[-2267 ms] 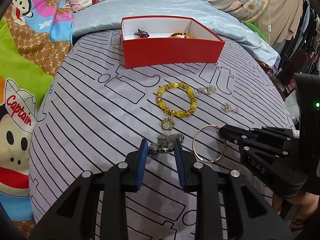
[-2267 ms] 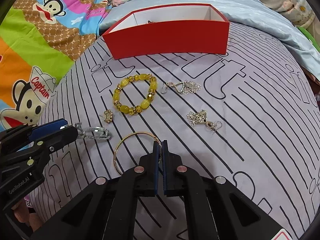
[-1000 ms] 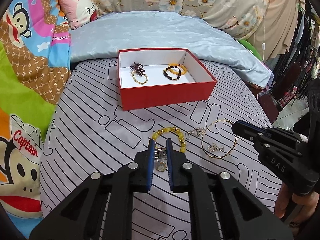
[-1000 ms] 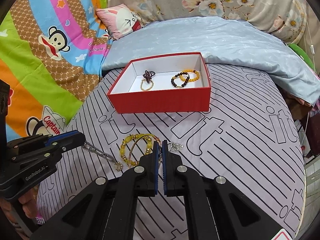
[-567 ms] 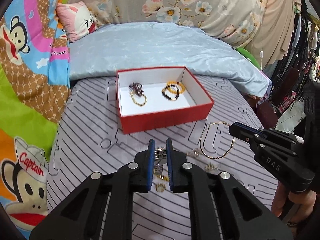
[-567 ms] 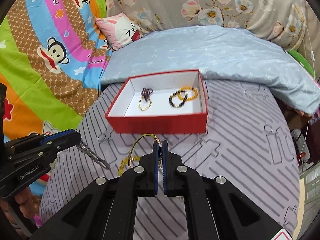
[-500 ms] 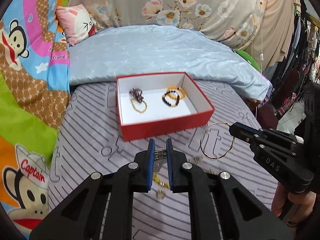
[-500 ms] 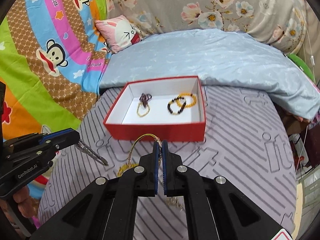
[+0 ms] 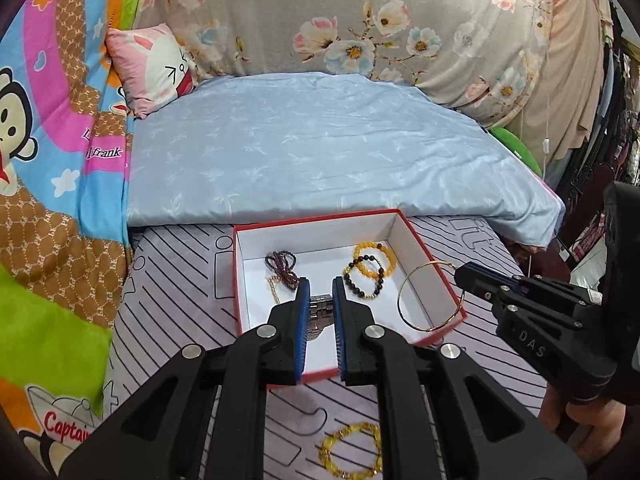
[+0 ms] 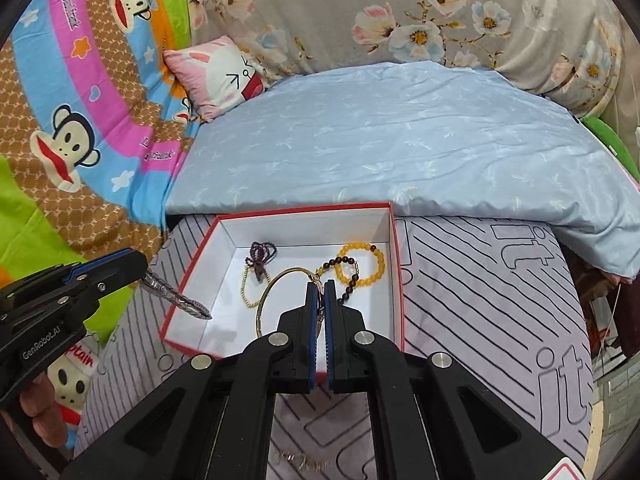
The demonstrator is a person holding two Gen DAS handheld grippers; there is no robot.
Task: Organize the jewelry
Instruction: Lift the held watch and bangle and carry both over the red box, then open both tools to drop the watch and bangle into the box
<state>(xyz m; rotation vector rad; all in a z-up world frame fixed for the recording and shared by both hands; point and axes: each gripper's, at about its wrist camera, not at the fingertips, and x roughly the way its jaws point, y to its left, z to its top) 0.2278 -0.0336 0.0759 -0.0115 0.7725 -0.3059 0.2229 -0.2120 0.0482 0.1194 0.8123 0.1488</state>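
A red box (image 9: pixel 320 218) with a white inside sits on the striped sheet. It holds a purple bead bracelet (image 9: pixel 282 264), a yellow bead bracelet (image 9: pixel 376 256) and a dark bead bracelet (image 9: pixel 360 284). My left gripper (image 9: pixel 320 292) hovers over the box's near left part, shut on a silver link bracelet (image 9: pixel 320 312), which dangles as a chain (image 10: pixel 176 298) in the right wrist view. My right gripper (image 10: pixel 321 292) is shut on a thin gold bangle (image 10: pixel 280 274) and hangs over the box's middle. Another yellow bead bracelet (image 9: pixel 352 452) lies on the sheet below.
A light blue quilt (image 9: pixel 320 144) lies behind the box, with a pink bunny pillow (image 9: pixel 156 68) and a cartoon monkey blanket (image 9: pixel 48 160) to the left. A small silver earring (image 10: pixel 300 460) lies on the sheet near me. Hanging clothes (image 9: pixel 608 120) line the right edge.
Both grippers have risen and moved forward from the loose jewelry to above the red box, each carrying its piece. The yellow bracelet on the sheet has fallen behind.
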